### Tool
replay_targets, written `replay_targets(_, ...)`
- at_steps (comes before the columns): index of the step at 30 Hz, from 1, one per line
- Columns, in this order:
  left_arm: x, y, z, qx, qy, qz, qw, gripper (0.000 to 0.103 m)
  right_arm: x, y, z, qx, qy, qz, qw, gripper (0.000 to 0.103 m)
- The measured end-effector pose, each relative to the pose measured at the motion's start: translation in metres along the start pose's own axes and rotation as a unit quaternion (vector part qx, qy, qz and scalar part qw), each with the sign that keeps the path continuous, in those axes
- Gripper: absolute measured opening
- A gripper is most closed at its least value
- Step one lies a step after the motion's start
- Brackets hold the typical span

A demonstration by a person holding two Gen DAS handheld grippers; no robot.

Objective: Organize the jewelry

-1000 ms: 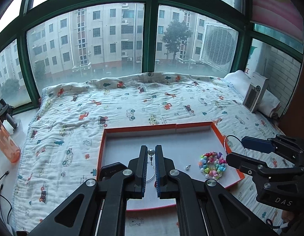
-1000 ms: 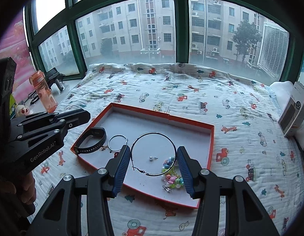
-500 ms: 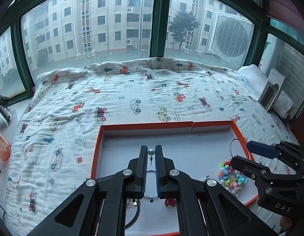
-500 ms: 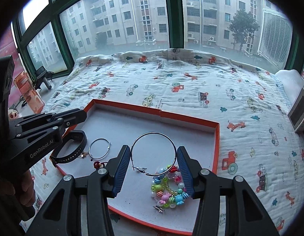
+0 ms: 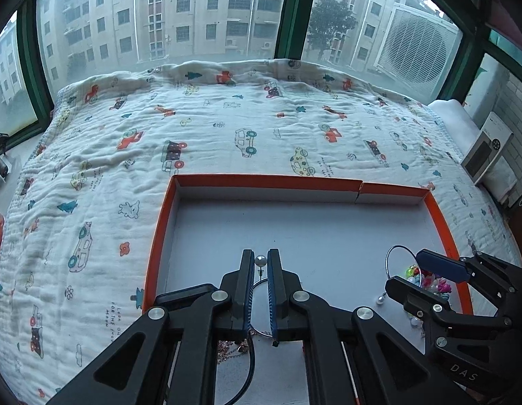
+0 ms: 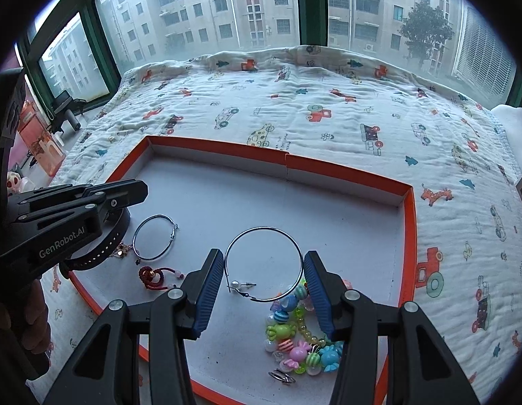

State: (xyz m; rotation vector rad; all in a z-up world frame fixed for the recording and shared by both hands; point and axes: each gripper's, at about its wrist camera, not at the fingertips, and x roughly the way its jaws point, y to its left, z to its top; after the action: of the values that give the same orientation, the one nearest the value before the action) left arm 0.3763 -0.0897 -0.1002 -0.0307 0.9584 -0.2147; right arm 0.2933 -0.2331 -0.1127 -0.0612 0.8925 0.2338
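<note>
Behind my left gripper (image 5: 260, 265) a car-print quilt (image 5: 227, 128) runs up to green-framed windows, with the orange-rimmed tray (image 5: 159, 236) lying on it. My jaws are pinched on a pearl stud (image 5: 260, 260), its post hanging between the pads. I judge the setting-down should go low over bare tray floor and release slowly, since so small a piece could bounce or roll.

Beyond my right gripper (image 6: 263, 271) is the same quilt and tray. These jaws stand apart, empty, flanking a large thin hoop (image 6: 263, 229) lying flat, touching neither side as far as I can tell. A second pearl stud (image 6: 234, 284) lies inside it, a candy-bead bracelet (image 6: 298, 344) just nearer, and a smaller hoop (image 6: 155, 236) to the left.
</note>
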Motion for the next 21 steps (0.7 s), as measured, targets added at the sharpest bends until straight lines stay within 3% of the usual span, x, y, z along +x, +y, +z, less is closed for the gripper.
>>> replay_targets(11,-0.002,0.006,-0.007,-0.014,0.008,0.001,0.9999,0.009,0.006,0.005,-0.002,-0.011,0.01,0.005,1.0,0.057)
replay_targets(21,-0.04,0.003,-0.017,-0.023,-0.012,-0.007,0.9996,0.01,-0.021,0.015,-0.007,-0.019,-0.013,-0.01,1.0,0.057)
